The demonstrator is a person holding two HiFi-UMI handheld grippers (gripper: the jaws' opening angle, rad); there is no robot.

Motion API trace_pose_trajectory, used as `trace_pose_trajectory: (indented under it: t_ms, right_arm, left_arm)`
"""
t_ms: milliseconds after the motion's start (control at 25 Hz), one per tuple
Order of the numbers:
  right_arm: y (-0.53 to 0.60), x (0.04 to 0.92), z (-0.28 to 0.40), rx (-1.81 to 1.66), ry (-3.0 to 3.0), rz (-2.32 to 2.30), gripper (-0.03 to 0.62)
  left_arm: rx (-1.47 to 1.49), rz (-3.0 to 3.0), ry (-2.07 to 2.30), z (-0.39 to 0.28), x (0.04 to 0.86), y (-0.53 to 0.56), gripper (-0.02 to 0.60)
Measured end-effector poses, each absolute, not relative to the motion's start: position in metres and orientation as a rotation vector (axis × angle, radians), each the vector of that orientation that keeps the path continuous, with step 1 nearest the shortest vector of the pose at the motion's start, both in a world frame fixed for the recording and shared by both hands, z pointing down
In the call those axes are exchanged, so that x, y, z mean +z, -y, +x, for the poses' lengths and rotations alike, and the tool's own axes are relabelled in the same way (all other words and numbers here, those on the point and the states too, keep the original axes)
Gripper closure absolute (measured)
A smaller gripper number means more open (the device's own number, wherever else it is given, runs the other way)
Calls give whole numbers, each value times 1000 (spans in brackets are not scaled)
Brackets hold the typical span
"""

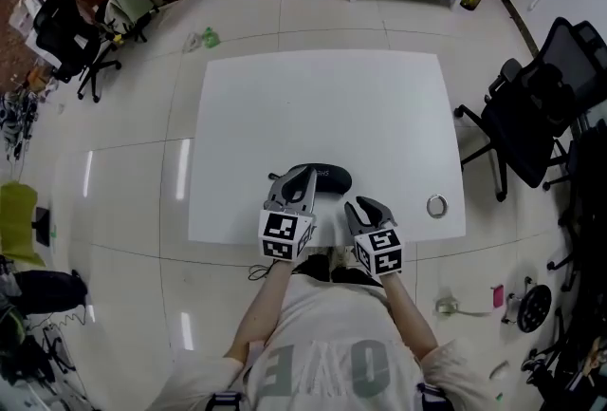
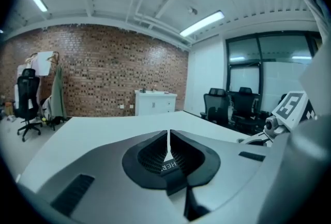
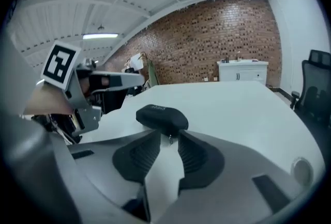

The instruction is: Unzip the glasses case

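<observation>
At the far left of the head view a black office chair stands on the pale floor, well apart from the white table. The left gripper lies at the table's near edge with its tips over the left part of the glasses case. In the left gripper view its jaws are drawn almost together, leaving a thin slit of white table between the pads. Behind the slit a dark strip printed with the letters "HER" fills the gap, and whether the pads pinch it cannot be told. The case lies flat near the middle of the near edge. It is a black, matte, rounded oblong with a domed top and a small line of pale lettering on that top. In the right gripper view its seam runs round the side, and a small metal zip pull hangs from the end that faces the camera. The right gripper sits just right of the case. Its jaws stand apart with the zip pull in the gap between their tips, and neither pad is clearly touching it. Further right a small metal ring lies on the table near the corner. A second black office chair stands beside the table's right edge.
</observation>
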State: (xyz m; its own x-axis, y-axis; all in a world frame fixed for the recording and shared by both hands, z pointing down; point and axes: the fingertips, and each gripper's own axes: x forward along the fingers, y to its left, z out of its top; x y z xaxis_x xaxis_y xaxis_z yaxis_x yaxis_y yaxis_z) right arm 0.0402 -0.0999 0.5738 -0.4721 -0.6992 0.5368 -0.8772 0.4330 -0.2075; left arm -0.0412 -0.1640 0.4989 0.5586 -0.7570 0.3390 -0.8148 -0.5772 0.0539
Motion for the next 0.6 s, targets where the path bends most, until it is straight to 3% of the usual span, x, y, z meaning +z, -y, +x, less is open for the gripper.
trace_pose_trajectory:
  t_ms: [280,600]
  right_arm:
    - [124,605,19,557,2136,1228,505]
    - [136,623,24,522,2008,1235,506]
  left_arm:
    - [996,2578,1091,-22,559,200,589]
    - [977,2453,1031,-22,579,209,589]
